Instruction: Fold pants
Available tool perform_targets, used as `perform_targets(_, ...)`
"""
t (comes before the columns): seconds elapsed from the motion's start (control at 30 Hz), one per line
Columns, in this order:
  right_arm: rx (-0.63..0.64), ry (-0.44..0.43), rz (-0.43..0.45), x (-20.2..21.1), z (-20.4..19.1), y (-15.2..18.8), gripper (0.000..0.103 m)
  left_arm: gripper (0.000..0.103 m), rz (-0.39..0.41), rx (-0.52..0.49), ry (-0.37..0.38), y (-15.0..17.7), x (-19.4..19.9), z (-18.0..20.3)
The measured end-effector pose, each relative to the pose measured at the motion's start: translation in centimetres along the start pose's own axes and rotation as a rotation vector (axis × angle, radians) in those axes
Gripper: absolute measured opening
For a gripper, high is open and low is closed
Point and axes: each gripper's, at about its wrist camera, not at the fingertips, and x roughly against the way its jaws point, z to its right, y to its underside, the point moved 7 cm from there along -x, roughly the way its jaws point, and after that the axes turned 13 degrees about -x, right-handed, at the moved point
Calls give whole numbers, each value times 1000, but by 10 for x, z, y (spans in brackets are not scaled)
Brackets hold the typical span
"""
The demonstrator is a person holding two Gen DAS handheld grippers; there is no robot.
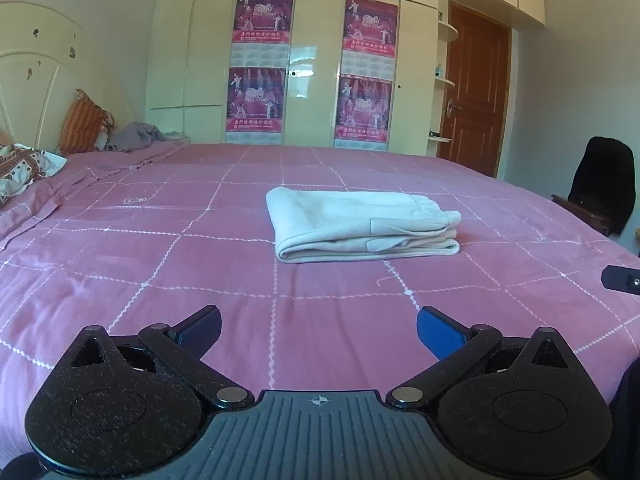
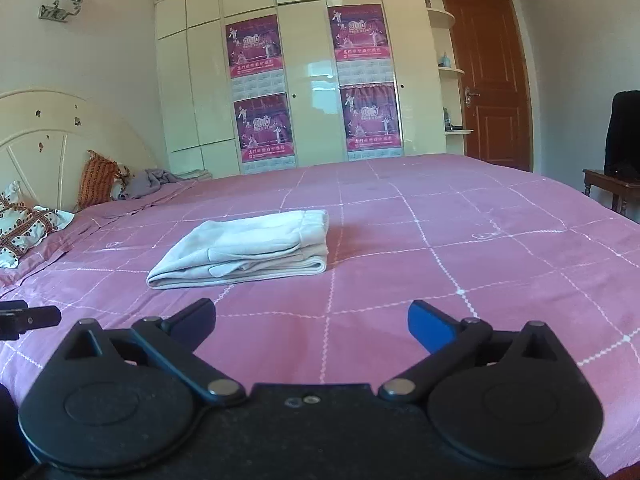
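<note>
Scanning left to right across the pink checked bedspread (image 1: 120,248). Far left: cream headboard (image 1: 36,80), an orange striped cushion (image 1: 82,124) leaning on it, a patterned pillow (image 1: 20,168) at the left edge, and a grey crumpled garment (image 1: 138,136) just right of the cushion, near the far edge of the bed.

Centre: the pants (image 1: 356,224), pale cream, lie folded in a flat stacked rectangle on the bedspread. Rounded fold edge on the left, layered open edges on the right, near long edge showing stacked layers. Bare bedspread on all four sides of them; nothing touches the stack.

Left gripper (image 1: 319,330): tongs spread wide apart, nothing between them, held over the near part of the bed, well short of the pants. Right gripper (image 2: 311,326): tongs likewise wide apart and empty, also near side; in its view the pants sit left of centre. Each gripper's tip shows at the edge of the other's view, with open bedspread between the two.

Far: cream wardrobe (image 1: 320,60) with four magenta posters (image 1: 264,16). Right: brown door (image 1: 474,92), then a dark chair (image 1: 600,192) beyond the bed's right edge.
</note>
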Motion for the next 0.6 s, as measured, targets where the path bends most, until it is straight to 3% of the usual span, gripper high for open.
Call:
perform_targets(0.37,86,3,7,9,-21,10,103,103,25,-2,-5,8,14,12)
perform_targets(0.6,75,11,9,10,-19,10,103,103,41,-16,7,6,14,17)
